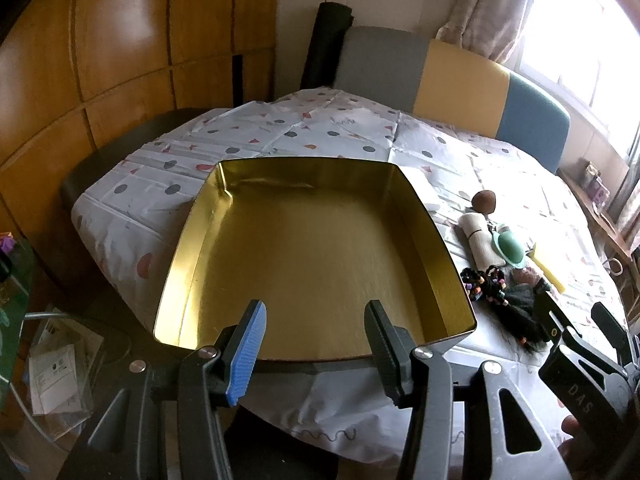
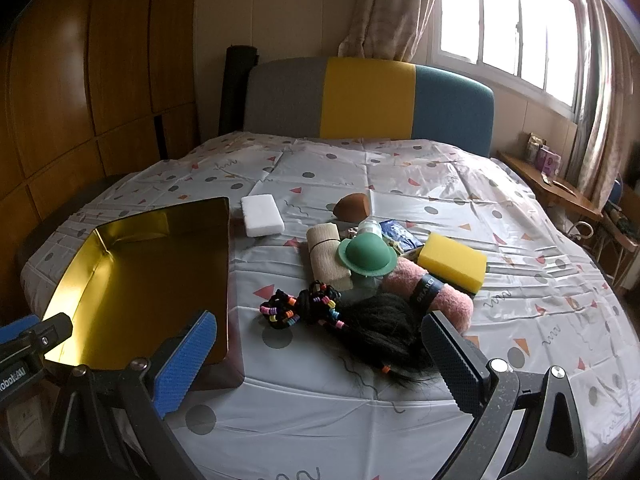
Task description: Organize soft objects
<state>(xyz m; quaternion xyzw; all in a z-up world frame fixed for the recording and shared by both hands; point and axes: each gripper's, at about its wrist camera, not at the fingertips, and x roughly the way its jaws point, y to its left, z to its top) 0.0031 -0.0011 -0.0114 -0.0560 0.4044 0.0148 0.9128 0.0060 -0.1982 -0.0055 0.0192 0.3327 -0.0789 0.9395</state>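
Observation:
An empty gold tin tray point(image 1: 312, 248) lies on the bed's patterned sheet point(image 2: 400, 400). My left gripper point(image 1: 316, 346) hovers at the tray's near rim, open, with nothing between its fingers. To the right of the tray point(image 2: 152, 280) lies a pile of soft things: beaded hair ties point(image 2: 300, 304), a black hairpiece point(image 2: 384, 332), a pink rolled towel point(image 2: 432, 292), a yellow sponge point(image 2: 452, 262), a green silicone dome point(image 2: 366, 258), a beige rolled bandage point(image 2: 326, 256), a brown puff point(image 2: 352, 205) and a white sponge point(image 2: 262, 215). My right gripper point(image 2: 320, 360) stands wide open just short of the hairpiece, touching nothing.
A grey, yellow and blue headboard point(image 2: 368, 100) closes the far side of the bed. Wooden wardrobe doors point(image 2: 100, 80) stand on the left. A window and a wooden side shelf point(image 2: 552, 188) are on the right. Papers point(image 1: 56, 376) litter the floor at the lower left.

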